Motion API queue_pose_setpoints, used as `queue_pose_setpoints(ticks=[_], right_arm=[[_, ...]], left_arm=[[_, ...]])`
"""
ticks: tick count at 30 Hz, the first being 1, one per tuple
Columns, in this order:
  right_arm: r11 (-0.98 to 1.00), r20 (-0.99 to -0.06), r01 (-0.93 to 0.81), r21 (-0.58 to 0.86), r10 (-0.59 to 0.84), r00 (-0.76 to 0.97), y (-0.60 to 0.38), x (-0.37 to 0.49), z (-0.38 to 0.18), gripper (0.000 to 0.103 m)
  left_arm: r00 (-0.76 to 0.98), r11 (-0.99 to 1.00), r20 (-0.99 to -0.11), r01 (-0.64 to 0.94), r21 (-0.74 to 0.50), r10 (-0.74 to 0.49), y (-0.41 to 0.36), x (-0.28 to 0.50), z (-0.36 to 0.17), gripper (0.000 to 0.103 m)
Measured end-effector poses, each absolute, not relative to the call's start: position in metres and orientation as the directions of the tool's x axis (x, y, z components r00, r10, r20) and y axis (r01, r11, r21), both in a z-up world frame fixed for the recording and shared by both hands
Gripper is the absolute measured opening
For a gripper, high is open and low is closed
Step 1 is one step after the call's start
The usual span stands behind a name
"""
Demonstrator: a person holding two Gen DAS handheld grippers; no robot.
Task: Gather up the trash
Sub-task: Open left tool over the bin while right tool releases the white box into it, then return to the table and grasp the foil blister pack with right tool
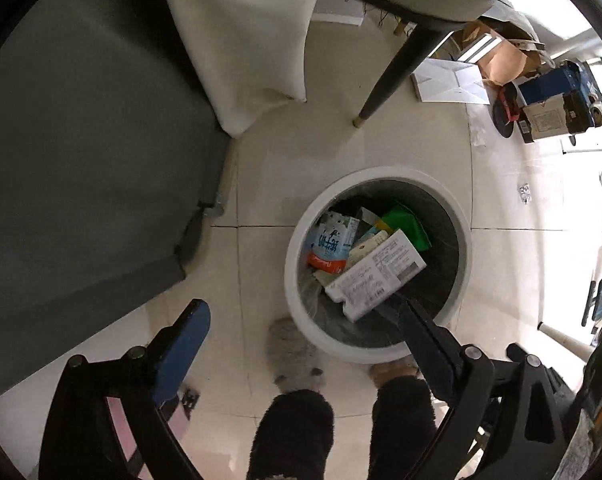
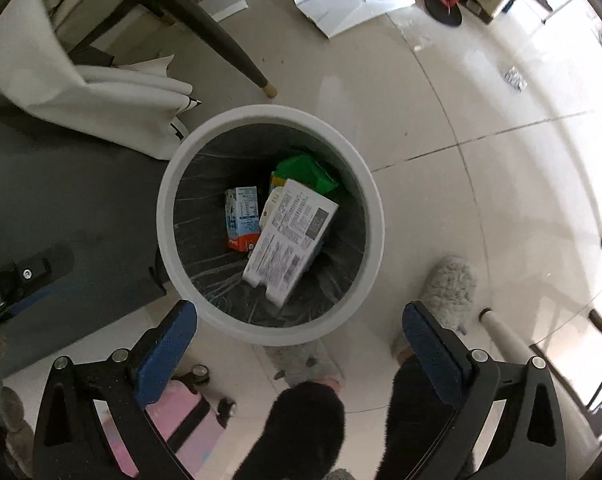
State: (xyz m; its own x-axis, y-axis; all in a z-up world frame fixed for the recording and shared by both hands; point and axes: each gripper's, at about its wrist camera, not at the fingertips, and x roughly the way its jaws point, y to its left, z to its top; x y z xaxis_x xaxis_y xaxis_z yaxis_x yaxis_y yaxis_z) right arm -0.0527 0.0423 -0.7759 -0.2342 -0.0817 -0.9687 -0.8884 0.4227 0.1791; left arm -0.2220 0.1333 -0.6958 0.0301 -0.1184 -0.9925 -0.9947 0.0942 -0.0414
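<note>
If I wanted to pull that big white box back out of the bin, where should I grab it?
Probably by its raised end. The white box lies tilted on top of the other trash in the bin, one end propped high by the green packet. It is flat and thin, so come straight down from above and pinch across its thin sides. Both grippers are open and empty.

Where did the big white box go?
The white box lies inside the trash bin, on top of the other trash, beside a blue-and-white carton and in front of a green packet. Both views show it.
</note>
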Motion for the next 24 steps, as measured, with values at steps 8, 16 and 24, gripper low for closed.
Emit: queue_pose_setpoints(ticks=[8, 16, 24], right_arm=[[0.365, -0.986, -0.926, 0.097, -0.088, -0.138, 0.043, -0.059, -0.702, 0.103], [0.349, -0.991, -0.932, 0.100, -0.050, -0.125, 0.036, -0.061, -0.593, 0.103], [0.346, -0.991, -0.929, 0.131, 0.021, -0.133, 0.027, -0.060, -0.474, 0.103]], left_arm=[[-0.016, 0.143, -0.997, -0.990, 0.005, -0.078, 0.114, -0.226, -0.620, 0.096], [-0.035, 0.182, -0.999, -0.983, 0.029, -0.025, 0.095, -0.228, -0.526, 0.096], [-0.007, 0.230, -1.000, -0.973, 0.014, 0.029, 0.077, -0.225, -0.427, 0.096]])
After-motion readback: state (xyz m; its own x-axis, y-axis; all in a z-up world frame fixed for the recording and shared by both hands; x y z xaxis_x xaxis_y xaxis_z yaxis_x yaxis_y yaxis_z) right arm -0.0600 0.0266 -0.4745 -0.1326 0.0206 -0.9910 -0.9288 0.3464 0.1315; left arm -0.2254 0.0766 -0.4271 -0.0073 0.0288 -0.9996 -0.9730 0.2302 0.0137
